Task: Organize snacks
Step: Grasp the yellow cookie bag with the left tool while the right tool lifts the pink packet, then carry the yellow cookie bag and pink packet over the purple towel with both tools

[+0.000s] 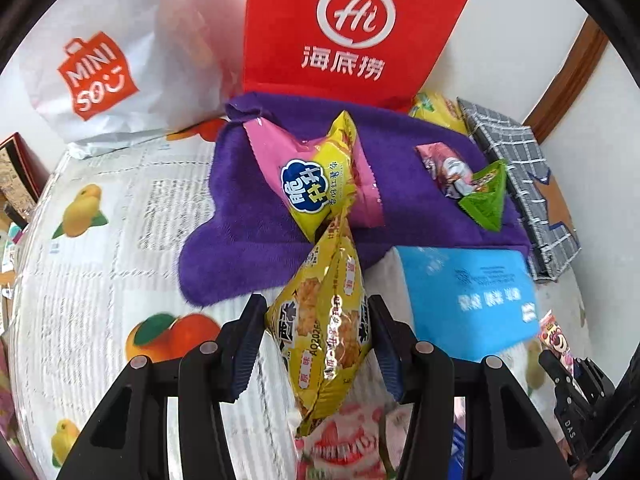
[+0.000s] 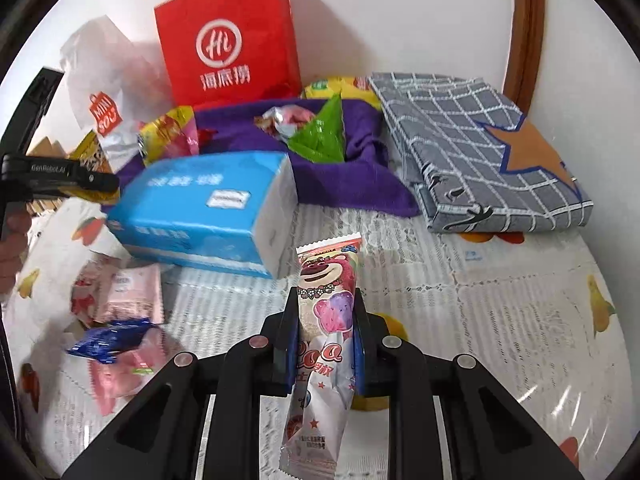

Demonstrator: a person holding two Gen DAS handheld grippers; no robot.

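Yellow snack packet between hand-held gripper pads

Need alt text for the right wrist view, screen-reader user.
The right gripper is shut on a pink bear-print snack packet above a fruit-print tablecloth. Behind lie a blue tissue box, a purple towel with snacks, a red paper bag and a folded grey checked cloth.

White plaster wall behind, evenly lit, soft shadows. Curved brown wooden frame stands against it at right. Tabletop under a clear-plastic-covered cloth printed with fruit and newsprint text. Left edge: cluttered brown boxes, blurred, contents unclear.
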